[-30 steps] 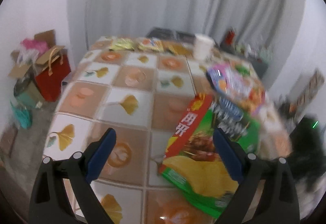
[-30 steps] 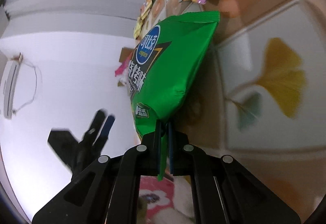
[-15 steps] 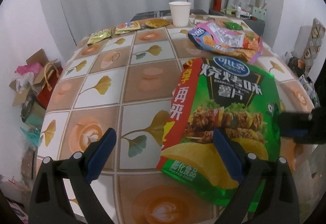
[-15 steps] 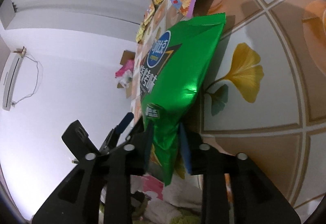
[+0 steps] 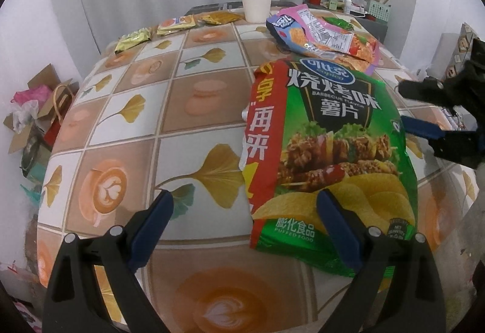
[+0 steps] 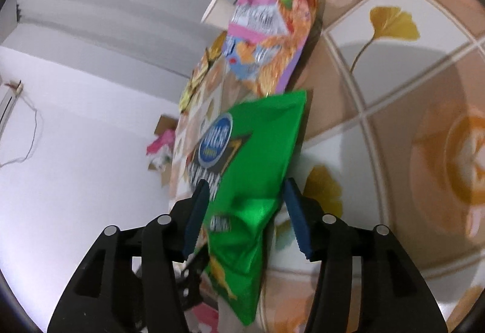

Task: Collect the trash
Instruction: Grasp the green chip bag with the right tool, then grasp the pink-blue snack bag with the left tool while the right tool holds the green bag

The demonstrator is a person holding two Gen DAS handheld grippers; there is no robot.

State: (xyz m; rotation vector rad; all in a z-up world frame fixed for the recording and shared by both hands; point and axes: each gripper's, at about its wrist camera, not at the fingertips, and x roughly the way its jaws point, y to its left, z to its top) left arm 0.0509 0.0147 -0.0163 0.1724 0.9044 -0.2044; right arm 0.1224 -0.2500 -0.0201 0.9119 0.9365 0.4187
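Note:
A green barbecue chip bag (image 5: pixel 327 133) lies flat on the tiled table (image 5: pixel 194 96), near its right edge. My left gripper (image 5: pixel 244 196) hovers open above the bag's lower left corner, its right finger (image 5: pixel 336 221) over the bag. In the left wrist view my right gripper (image 5: pixel 415 108) reaches in from the right at the bag's side edge. In the right wrist view the bag's crumpled edge (image 6: pixel 254 157) sits between the opening jaws of that right gripper (image 6: pixel 245 211), and the pads stand clear of it.
A pink snack bag (image 5: pixel 324 33) lies just beyond the green one. A white paper cup (image 5: pixel 256 2) and three small wrappers (image 5: pixel 175 24) sit at the far edge. Boxes and bags (image 5: pixel 33 108) crowd the floor to the left.
The right gripper's jaws went from shut on the green bag's edge to apart. The bag settled flat on the table. The left gripper came lower and closer to it.

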